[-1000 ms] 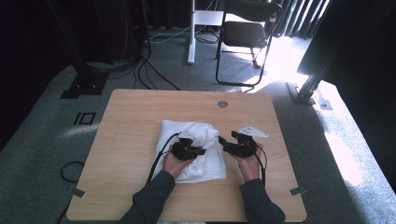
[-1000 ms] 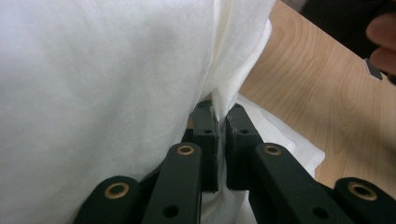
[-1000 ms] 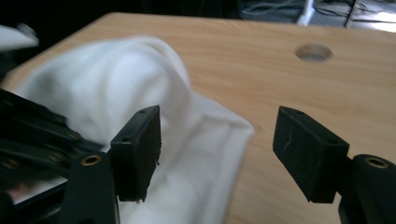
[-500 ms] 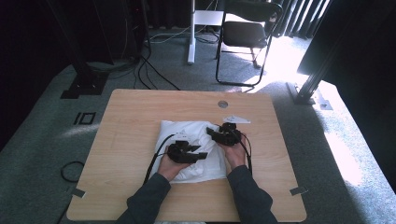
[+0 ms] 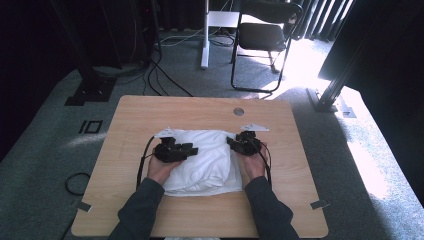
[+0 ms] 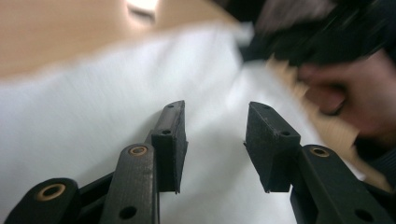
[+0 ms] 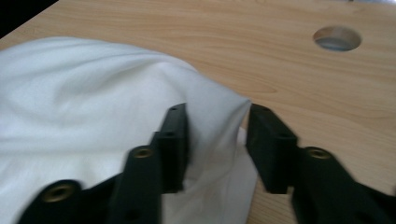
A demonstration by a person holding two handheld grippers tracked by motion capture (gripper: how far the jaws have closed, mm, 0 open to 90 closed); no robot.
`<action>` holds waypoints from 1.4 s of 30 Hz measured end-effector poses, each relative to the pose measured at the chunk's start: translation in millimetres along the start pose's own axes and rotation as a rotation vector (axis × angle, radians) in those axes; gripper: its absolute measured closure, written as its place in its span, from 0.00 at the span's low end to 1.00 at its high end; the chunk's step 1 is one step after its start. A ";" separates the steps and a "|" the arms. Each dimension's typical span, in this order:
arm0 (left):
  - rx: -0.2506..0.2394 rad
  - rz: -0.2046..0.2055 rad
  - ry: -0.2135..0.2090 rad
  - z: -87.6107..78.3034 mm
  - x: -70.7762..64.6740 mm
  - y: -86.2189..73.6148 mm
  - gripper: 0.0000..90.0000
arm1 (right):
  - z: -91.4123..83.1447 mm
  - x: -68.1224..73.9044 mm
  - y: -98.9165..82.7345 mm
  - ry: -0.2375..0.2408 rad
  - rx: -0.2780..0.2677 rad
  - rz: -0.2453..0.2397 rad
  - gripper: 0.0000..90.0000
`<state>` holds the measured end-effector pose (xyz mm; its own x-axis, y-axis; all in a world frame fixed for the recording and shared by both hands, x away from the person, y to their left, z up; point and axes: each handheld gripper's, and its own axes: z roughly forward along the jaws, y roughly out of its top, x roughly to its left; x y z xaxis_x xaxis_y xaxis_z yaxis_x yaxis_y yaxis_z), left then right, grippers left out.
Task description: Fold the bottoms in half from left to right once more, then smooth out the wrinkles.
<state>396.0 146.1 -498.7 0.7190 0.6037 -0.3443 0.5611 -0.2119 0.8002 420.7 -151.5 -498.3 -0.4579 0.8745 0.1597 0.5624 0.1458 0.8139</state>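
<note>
A white cloth (image 5: 205,162) lies crumpled in the middle of the wooden table (image 5: 150,112). My left gripper (image 5: 192,149) hovers over the cloth's left part and points right. In the left gripper view its jaws (image 6: 215,140) stand open above the cloth (image 6: 93,116) with nothing between them; they have just been closing a little. My right gripper (image 5: 231,141) is at the cloth's right edge and points left. Its jaws (image 7: 217,140) have just been opening, and a fold of the cloth (image 7: 210,107) stands loosely between them.
A round hole (image 5: 238,111) sits in the table behind the cloth, also in the right gripper view (image 7: 336,38). The other hand (image 6: 345,93) shows blurred in the left gripper view. Beyond the table stand a chair (image 5: 265,35) and floor cables (image 5: 165,75).
My left gripper has moved left across the cloth and its jaws have parted. My right gripper came in leftward to the cloth's right edge. The cloth now spreads further to the left.
</note>
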 end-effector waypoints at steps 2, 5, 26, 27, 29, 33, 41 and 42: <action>-0.005 -0.017 0.002 7.4 0.7 -4.3 0.62 | -11.5 6.8 1.3 -0.023 -0.025 -0.036 0.50; 0.007 -0.017 0.025 13.1 -0.7 -5.0 0.60 | -33.9 19.0 0.5 -0.043 -0.069 -0.092 0.45; 0.013 -0.004 0.070 20.9 0.1 -11.9 0.56 | -45.9 50.4 -61.1 0.213 0.060 -0.180 1.00; 0.012 -0.004 0.071 21.1 0.1 -12.0 0.56 | -49.2 48.7 -61.5 0.203 0.055 -0.184 1.00; 0.012 -0.004 0.072 21.1 -0.2 -12.0 0.56 | -54.7 45.9 -62.5 0.199 0.050 -0.189 1.00; 0.012 -0.006 0.072 21.1 -0.3 -12.2 0.56 | -67.8 44.4 -69.8 0.195 0.049 -0.197 1.00; 0.018 0.025 0.088 23.6 -3.6 -12.8 0.52 | -85.2 35.0 -89.6 0.171 0.106 -0.199 0.81; 0.018 0.025 0.087 23.6 -3.7 -13.0 0.52 | -86.4 31.9 -87.2 0.157 0.086 -0.180 0.72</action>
<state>395.7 128.5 -519.4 0.6948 0.6625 -0.2799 0.5513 -0.2407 0.7989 297.5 -176.3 -515.9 -0.6537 0.7491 0.1071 0.5157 0.3374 0.7876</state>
